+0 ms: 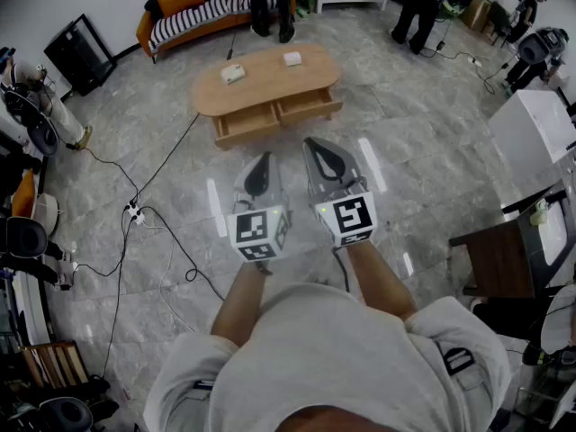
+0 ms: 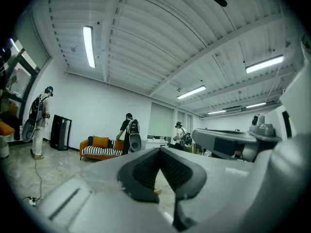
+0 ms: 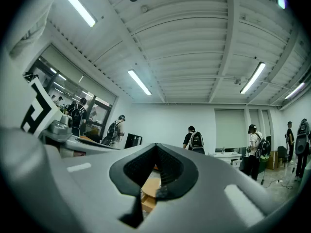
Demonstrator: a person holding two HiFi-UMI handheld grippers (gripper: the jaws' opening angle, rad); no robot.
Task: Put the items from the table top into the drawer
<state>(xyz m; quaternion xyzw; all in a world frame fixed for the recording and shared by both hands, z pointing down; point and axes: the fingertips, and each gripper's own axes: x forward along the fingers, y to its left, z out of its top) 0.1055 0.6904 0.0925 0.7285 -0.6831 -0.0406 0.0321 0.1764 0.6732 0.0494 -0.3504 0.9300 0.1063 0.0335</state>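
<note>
Grey marble-look tiles covered the floor (image 1: 423, 106) of a wide, white-walled room with a ribbed white ceiling and strip lights. The left tongs (image 1: 263, 158) and right tongs (image 1: 313, 144) were held side by side above the tiles. Each pair was closed tip to tip with nothing between the jaws, as the left gripper view (image 2: 158, 152) and the right gripper view (image 3: 155, 147) both showed.

Well ahead of both tongs stood an oval wooden table (image 1: 265, 93). Its two front drawers were pulled open: the left-hand drawer (image 1: 245, 122) beyond the left tongs and the right-hand drawer (image 1: 308, 108) beyond the right tongs. Two things lay on the table top, well apart from each other and far from the tongs: a small pale item (image 1: 232, 74) toward the left end and a small white boxy item (image 1: 292, 58) toward the right. What they were was too small to tell.

Beyond the table, an orange sofa (image 1: 180, 7) with a striped cover stood against the far wall, with people standing close by. To the left of the left tongs a black cable (image 1: 162, 165) trailed over the floor to a power strip (image 1: 135, 212). Off to the right of the right tongs was a dark wooden desk (image 1: 495, 259).
</note>
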